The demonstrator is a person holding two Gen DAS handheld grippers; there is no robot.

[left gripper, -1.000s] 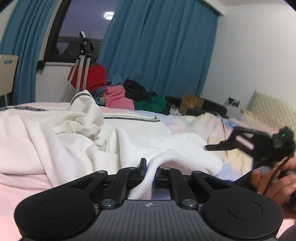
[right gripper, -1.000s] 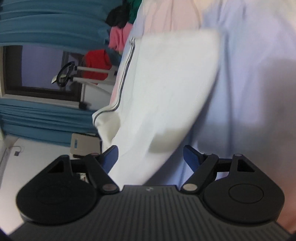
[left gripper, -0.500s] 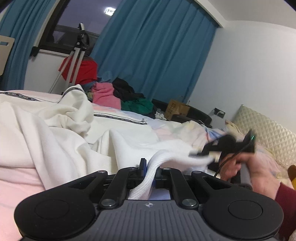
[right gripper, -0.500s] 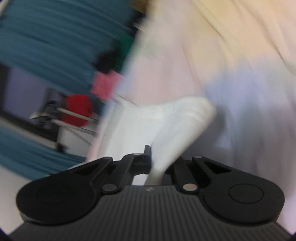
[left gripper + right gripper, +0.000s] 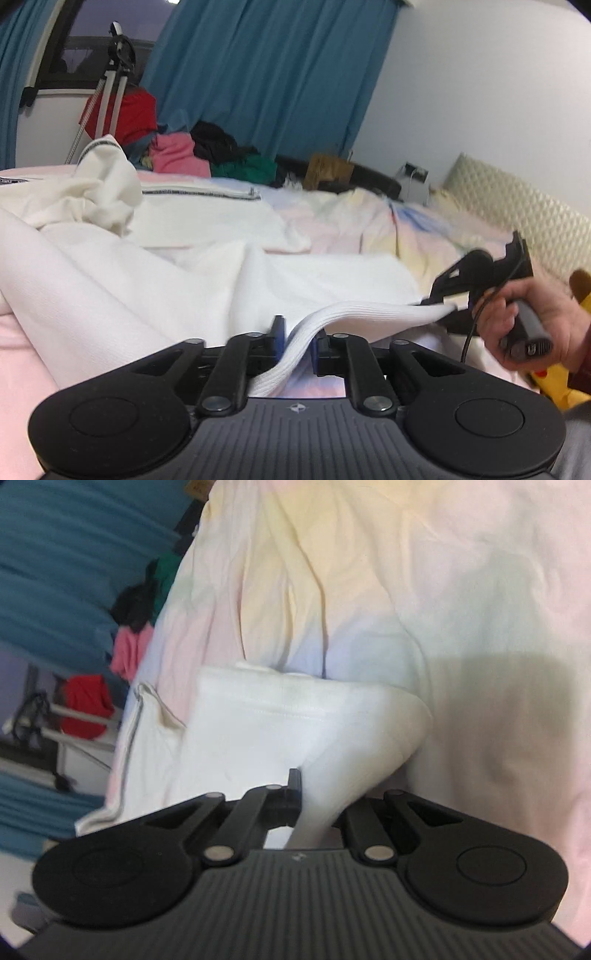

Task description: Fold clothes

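Observation:
A white garment (image 5: 192, 266) with a ribbed hem and dark-striped trim lies spread over the bed. My left gripper (image 5: 297, 334) is shut on the ribbed hem (image 5: 369, 314). The hem stretches to the right, where my right gripper (image 5: 448, 304) is shut on its other end. In the right wrist view the right gripper (image 5: 317, 801) pinches a lifted corner of the white garment (image 5: 280, 723) above the sheet.
The bed sheet (image 5: 461, 590) is pastel pink, yellow and blue. A pile of red, pink, black and green clothes (image 5: 192, 155) lies at the far side by a tripod (image 5: 110, 81) and blue curtains (image 5: 266, 74). A padded headboard (image 5: 517, 214) stands at the right.
My right gripper was open above the garment, then closed on the hem's corner and moved to the right, pulling the hem taut. My left gripper kept its hold.

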